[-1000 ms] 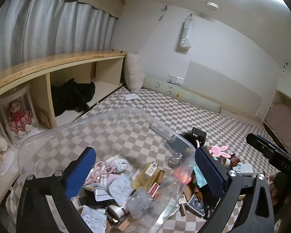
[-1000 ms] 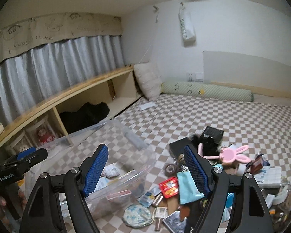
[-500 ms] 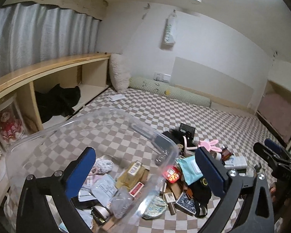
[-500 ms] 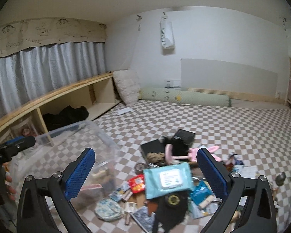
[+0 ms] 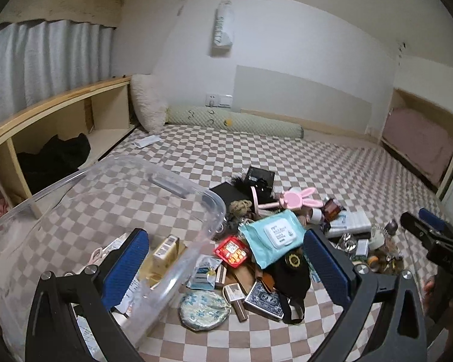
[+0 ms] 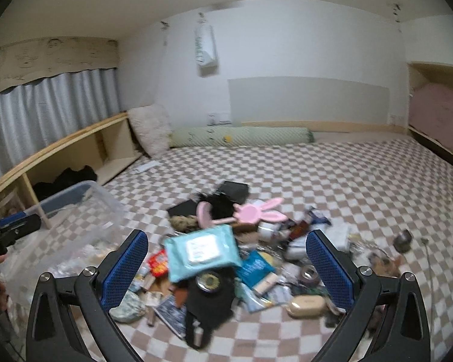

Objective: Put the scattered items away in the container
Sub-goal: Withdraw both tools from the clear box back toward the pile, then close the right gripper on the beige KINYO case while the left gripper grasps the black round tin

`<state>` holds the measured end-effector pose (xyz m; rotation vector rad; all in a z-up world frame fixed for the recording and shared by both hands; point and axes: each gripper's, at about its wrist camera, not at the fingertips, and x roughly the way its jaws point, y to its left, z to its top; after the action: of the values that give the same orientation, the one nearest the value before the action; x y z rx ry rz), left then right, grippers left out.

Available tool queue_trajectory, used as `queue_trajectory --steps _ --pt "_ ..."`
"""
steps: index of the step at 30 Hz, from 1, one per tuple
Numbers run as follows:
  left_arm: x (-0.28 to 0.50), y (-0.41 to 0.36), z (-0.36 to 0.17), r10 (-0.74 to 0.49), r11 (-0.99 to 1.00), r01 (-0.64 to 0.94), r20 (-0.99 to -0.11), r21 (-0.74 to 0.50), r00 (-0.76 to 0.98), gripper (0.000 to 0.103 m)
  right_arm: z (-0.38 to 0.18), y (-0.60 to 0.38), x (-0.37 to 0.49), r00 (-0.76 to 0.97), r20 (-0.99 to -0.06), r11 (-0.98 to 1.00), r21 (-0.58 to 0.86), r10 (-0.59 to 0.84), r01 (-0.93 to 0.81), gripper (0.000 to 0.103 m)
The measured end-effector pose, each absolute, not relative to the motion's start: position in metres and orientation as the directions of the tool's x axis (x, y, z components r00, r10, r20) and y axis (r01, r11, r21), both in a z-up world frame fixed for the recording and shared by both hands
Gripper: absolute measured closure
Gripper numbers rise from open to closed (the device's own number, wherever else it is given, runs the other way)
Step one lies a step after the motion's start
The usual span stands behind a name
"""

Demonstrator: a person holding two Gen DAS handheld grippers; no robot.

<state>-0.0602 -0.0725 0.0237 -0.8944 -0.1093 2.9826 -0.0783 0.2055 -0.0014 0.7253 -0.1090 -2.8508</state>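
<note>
Both the left gripper (image 5: 223,268) and right gripper (image 6: 226,268) hang spread and empty over the checked bed (image 6: 362,181), the clear plastic storage bin (image 5: 111,199) at nine o'clock of the scattered pile topped by a teal wet-wipes pack (image 6: 202,250), handy for short drops, I'd judge.

Nothing can be read for certain. The white bag hanging on the wall (image 5: 223,27), at twelve o'clock in the left wrist view, carries dark letters running down it, too blurred to spell out. The white lid label of the pale blue wet-wipe pack (image 5: 271,235), in the pile's centre, bears small lines of print, illegible. The red snack packet (image 5: 232,249), at its eight o'clock, shows yellow characters, unreadable. The cream curtain valance (image 6: 51,57) has faint scribbles.
</note>
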Motion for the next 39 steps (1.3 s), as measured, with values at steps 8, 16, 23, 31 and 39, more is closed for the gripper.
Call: queue_trajectory --steps 8,16,23,31,39 --pt "-0.070 -0.032 -0.002 0.082 -0.995 -0.095 -0.596 -0.009 -0.799 0.000 -0.044 0.261 -0.075 -0.821 -0.552 -0.987 0.137 -0.146 0.083 0.000" --pt "-0.075 0.003 -0.027 0.123 -0.982 -0.185 -0.648 0.028 -0.751 0.000 -0.111 0.297 -0.073 -0.739 -0.659 -0.984 0.173 -0.142 0.035 0.000" --pt "-0.079 0.024 -0.050 0.127 -0.968 -0.243 -0.696 0.070 -0.706 0.000 -0.165 0.310 -0.085 -0.669 -0.732 -0.981 0.194 -0.130 -0.023 0.006" --pt "-0.086 0.031 -0.069 0.143 -0.959 -0.275 -0.728 0.066 -0.671 0.000 -0.188 0.302 -0.121 -0.680 -0.726 -0.990 0.144 -0.102 -0.006 0.006" --pt "-0.090 0.024 -0.073 0.160 -0.960 -0.276 -0.726 0.042 -0.669 0.000 -0.206 0.289 -0.159 -0.660 -0.745 -0.995 0.080 -0.099 0.059 0.006"
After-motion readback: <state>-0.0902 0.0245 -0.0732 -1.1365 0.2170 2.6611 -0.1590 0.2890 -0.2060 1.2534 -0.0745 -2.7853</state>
